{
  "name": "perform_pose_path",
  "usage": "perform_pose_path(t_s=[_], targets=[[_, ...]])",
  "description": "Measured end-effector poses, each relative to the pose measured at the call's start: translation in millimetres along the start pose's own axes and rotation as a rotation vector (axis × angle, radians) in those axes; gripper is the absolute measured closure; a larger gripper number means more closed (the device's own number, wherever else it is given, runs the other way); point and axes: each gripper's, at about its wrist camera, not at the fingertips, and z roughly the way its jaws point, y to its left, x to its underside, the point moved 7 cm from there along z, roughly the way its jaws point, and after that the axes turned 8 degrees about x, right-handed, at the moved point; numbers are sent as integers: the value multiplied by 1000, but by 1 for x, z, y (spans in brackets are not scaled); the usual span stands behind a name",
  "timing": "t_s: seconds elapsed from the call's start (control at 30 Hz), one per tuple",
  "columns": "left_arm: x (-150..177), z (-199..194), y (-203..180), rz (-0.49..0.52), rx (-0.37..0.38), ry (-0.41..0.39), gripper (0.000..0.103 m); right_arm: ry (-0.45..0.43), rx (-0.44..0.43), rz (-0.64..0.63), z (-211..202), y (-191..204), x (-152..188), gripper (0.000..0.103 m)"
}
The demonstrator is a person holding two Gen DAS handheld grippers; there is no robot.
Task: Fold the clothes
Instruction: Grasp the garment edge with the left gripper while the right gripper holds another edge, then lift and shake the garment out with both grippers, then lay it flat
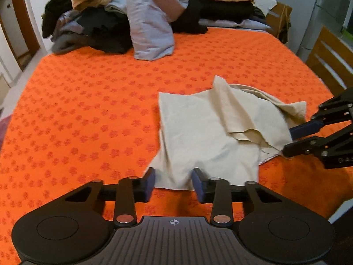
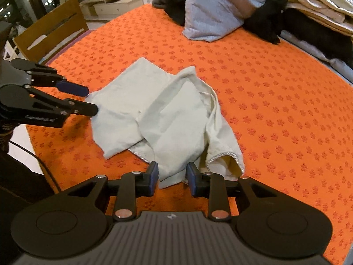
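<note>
A crumpled beige garment (image 1: 205, 128) lies on the orange patterned bedspread (image 1: 88, 110); it also shows in the right wrist view (image 2: 163, 114). My left gripper (image 1: 173, 182) is open, its fingers either side of the garment's near edge. My right gripper (image 2: 172, 177) is open, its fingers astride another edge beside a hemmed opening (image 2: 222, 156). Each gripper appears in the other's view, the right gripper (image 1: 289, 139) at the cloth's right side and the left gripper (image 2: 92, 100) at its left corner.
A heap of grey, black and cream clothes (image 1: 150, 13) is piled at the far end of the bed, also visible in the right wrist view (image 2: 231, 6). A wooden bed frame (image 1: 328, 59) stands at the right, and a chair (image 2: 50, 31) and a low cabinet (image 2: 114, 4) beyond.
</note>
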Motion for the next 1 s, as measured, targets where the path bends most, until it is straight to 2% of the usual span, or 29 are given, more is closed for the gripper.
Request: perform_pose_path(t_s=[0.03,0.07,0.1,0.17,0.27,0.37,0.6,0.8,0.9,1.0], targets=[[1,2,0,-14,27,7,80,-1,2,-1,0,0,0,79],[1,2,0,-28,54,9,96,-2,6,-3,-1,-1,-1,94],[0,0,2,-45,65,-5,100,-7,13,-3,-2,-2,-2,96],[-4,-4,5,-79,86,-36,100,-23,28,6,-7,-7,-5,97],[-19,-15,14,-114,72,-95,100,-54,53,49,-21,-20,-13,98],[-44,-27,21,-132,72,-153,100,-102,78,104,-40,-41,-25,98],[-123,-61,21,-70,68,-310,100,-228,135,169,-80,-91,-74,98],[-177,-103,5,-16,84,-452,100,-403,191,187,-134,-121,-130,98],[-204,-124,-3,12,92,-523,100,-478,217,203,-163,-131,-143,98],[-199,-129,-16,45,117,-500,100,-490,217,219,-174,-136,-138,98]])
